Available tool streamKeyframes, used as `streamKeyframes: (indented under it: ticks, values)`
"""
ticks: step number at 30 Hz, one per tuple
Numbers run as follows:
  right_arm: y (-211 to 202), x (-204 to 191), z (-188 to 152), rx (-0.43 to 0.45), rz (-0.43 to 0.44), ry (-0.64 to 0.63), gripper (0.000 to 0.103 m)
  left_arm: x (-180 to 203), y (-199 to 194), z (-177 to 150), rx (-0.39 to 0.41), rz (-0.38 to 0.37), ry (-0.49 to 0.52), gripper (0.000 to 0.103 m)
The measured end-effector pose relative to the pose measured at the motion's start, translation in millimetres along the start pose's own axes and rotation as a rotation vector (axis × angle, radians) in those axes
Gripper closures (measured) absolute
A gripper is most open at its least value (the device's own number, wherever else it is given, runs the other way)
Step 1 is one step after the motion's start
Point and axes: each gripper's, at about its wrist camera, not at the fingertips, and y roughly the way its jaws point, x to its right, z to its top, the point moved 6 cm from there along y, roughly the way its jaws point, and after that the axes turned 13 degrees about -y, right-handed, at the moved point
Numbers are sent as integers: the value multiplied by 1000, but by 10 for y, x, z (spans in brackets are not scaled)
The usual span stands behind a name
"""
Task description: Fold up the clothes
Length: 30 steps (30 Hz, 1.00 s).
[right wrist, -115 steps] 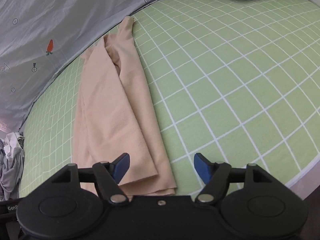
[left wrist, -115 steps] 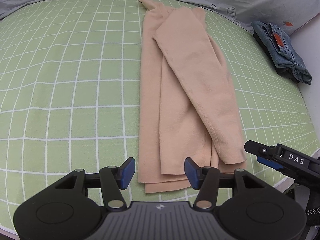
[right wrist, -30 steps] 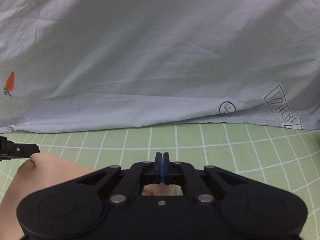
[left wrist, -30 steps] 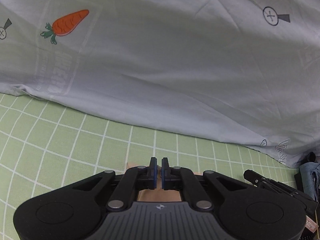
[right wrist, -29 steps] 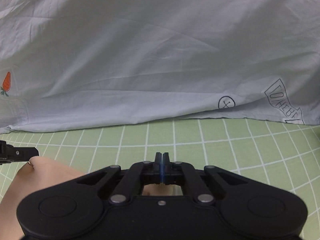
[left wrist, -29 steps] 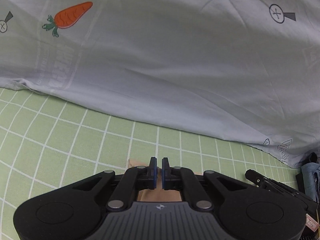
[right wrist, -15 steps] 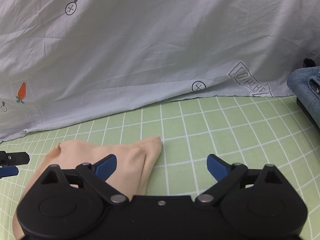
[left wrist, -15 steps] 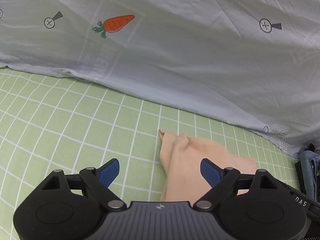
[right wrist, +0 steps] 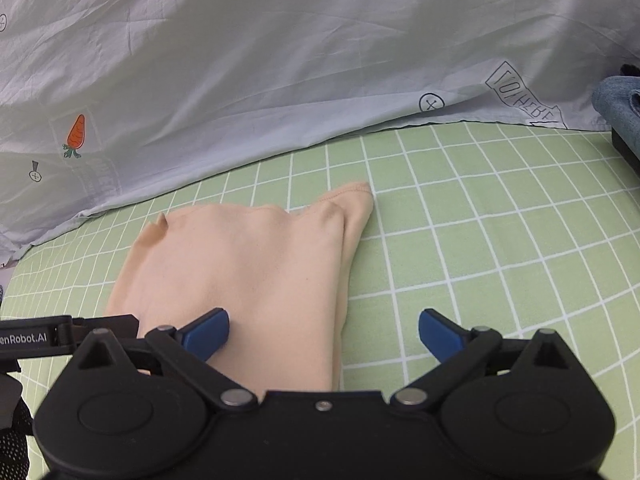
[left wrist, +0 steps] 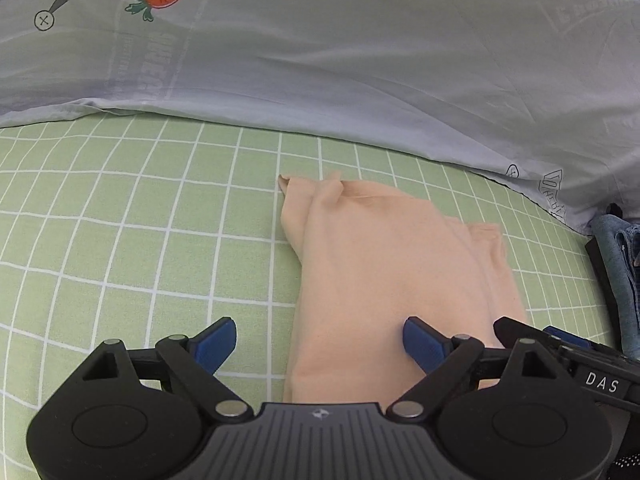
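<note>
A peach garment (left wrist: 384,272) lies folded in half on the green checked bed sheet (left wrist: 120,216), its far edge a little short of the grey quilt. My left gripper (left wrist: 320,346) hangs open over the garment's near left edge, holding nothing. In the right wrist view the same peach garment (right wrist: 248,276) spreads out ahead, and my right gripper (right wrist: 324,334) is open above its near right edge, nothing between its blue pads. The right gripper's black body (left wrist: 568,352) shows at the lower right of the left wrist view.
A grey quilt (left wrist: 320,60) with carrot prints lies bunched across the far side of the bed. Folded blue jeans (right wrist: 620,108) rest on something dark at the right edge. The green checked sheet (right wrist: 500,240) stretches to the right of the garment.
Both grippers, shut on the garment's end one second ago, have opened and let it go. They have drawn back, and the folded garment now lies flat in view.
</note>
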Motion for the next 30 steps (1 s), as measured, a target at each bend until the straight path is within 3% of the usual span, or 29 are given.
streamKeyframes:
  ticks: [3,6,8,12,13,16,17,19,22,27,30]
  values:
    - [113,-56,66,-32,0,-44,1,53,100,49,-2,-19,18,12]
    - [177,-102,97,-49,13,-77,10,65,178,51,-10,-40,9,18]
    - [204,-128,99,-54,45,-85,26,61,205,40,-8,-67,-17,23]
    - [242,-133,85,-65,103,-57,39,115,215,9,-11,-114,-44,46]
    - [240,-144,83,-63,114,-57,47,112,216,-4,-19,-137,-78,57]
    - [128,-207,51,-47,126,-62,78,137,153,-34,-16,-149,-97,70]
    - [61,-228,34,-41,121,-62,82,150,122,-44,-12,-145,-92,74]
    - [-74,-272,-1,-28,113,-63,83,192,17,-84,-11,-139,-72,80]
    - [-276,-337,-54,-8,99,-64,84,241,-224,-215,-4,-137,-42,81]
    - [-881,-116,-364,35,55,-60,84,294,-714,-591,1,-200,-45,81]
    - [-1287,-137,-567,42,10,-33,84,445,-941,-882,-7,-230,4,81]
